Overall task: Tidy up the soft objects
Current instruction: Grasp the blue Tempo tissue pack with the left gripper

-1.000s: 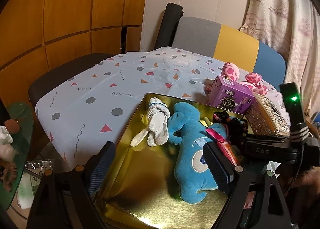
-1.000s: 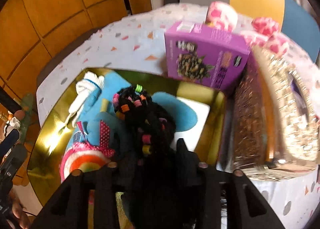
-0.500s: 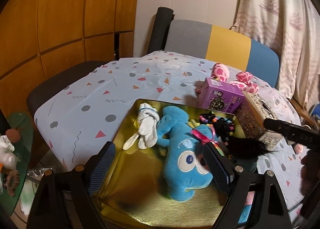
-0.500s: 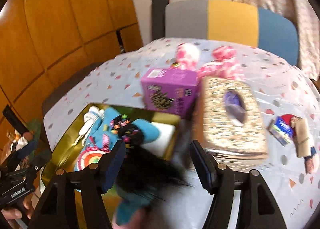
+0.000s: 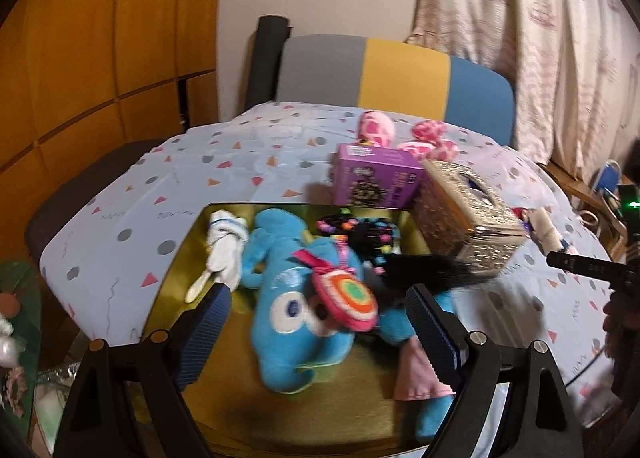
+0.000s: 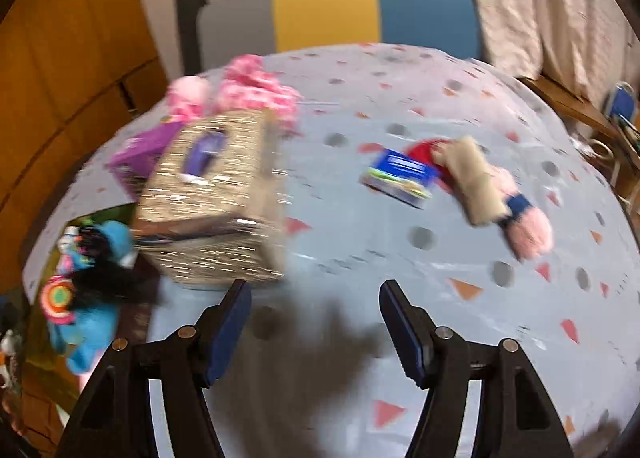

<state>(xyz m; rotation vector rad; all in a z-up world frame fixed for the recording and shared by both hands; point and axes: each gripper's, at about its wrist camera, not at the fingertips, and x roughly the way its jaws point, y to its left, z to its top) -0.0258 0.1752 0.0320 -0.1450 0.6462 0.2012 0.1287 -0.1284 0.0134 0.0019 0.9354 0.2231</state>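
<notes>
A gold tray (image 5: 352,402) holds a blue plush (image 5: 288,310), a white sock (image 5: 224,250), a rainbow lollipop plush (image 5: 344,298) and a black-haired doll with coloured beads (image 5: 372,238). The doll's hair trails over the tray's right rim. My left gripper (image 5: 316,298) hovers open over the tray's near half, with nothing pressed between its pads. My right gripper (image 6: 315,290) is open and empty above bare tablecloth, right of the tray. Beyond it lie a beige, red and pink plush doll (image 6: 484,185) and a small blue box (image 6: 400,177).
A gold tissue box (image 6: 216,197) stands at the tray's right, with a purple box (image 5: 376,177) behind the tray. Pink plush toys (image 5: 376,127) lie further back. A grey, yellow and blue chair (image 5: 400,73) is at the table's far side. A person's hand (image 5: 620,310) shows at the right edge.
My right gripper let go of the black-haired doll in the tray, opened, and swung right over the table. The left gripper shifted a little, still open.
</notes>
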